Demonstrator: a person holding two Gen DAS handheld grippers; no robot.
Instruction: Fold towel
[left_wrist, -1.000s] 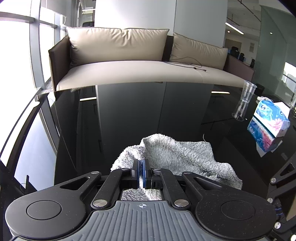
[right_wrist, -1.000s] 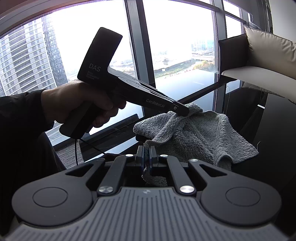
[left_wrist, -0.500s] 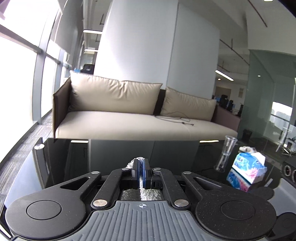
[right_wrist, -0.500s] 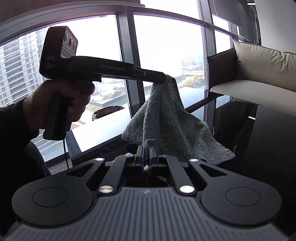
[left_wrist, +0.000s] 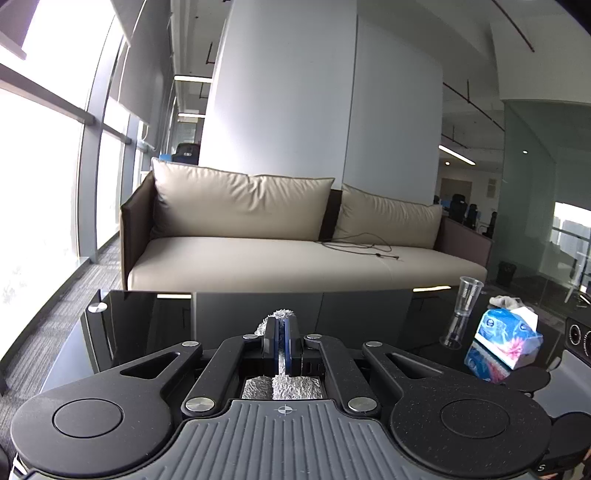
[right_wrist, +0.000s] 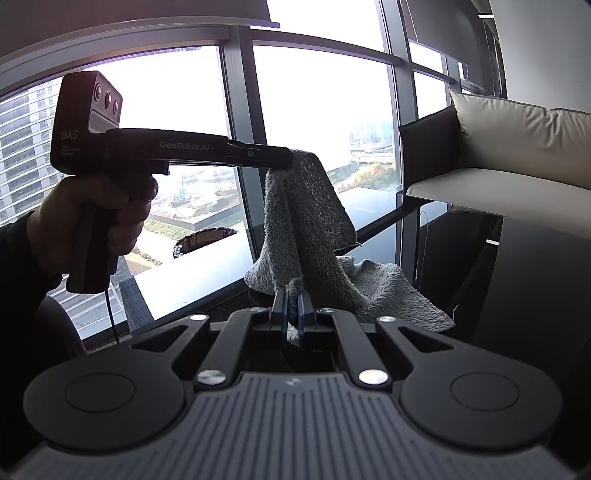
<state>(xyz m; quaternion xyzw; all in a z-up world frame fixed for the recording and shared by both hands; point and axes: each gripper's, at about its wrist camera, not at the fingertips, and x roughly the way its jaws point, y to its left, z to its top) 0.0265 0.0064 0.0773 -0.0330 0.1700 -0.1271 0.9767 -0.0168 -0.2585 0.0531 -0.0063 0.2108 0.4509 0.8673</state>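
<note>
A grey fluffy towel (right_wrist: 314, 229) hangs between both grippers above a glossy black table (right_wrist: 535, 295). My left gripper (right_wrist: 284, 158), held level in a person's hand, is shut on the towel's upper corner, and the cloth drapes down from it. In the left wrist view only a tuft of the towel (left_wrist: 281, 314) shows past the left gripper (left_wrist: 283, 328), with more cloth below the shut jaws. My right gripper (right_wrist: 291, 306) sits lower and is shut on another edge of the towel. The towel's far end rests on the table.
A beige sofa (left_wrist: 288, 243) stands past the table's far edge. A clear plastic cup (left_wrist: 466, 299) and a blue tissue box (left_wrist: 508, 338) sit at the table's right. Tall windows (right_wrist: 325, 103) run along the side beyond the towel.
The left gripper rose and levelled out, lifting its towel corner off the table. The towel went from a heap to a hanging drape. The right gripper kept its grip, hardly moving.
</note>
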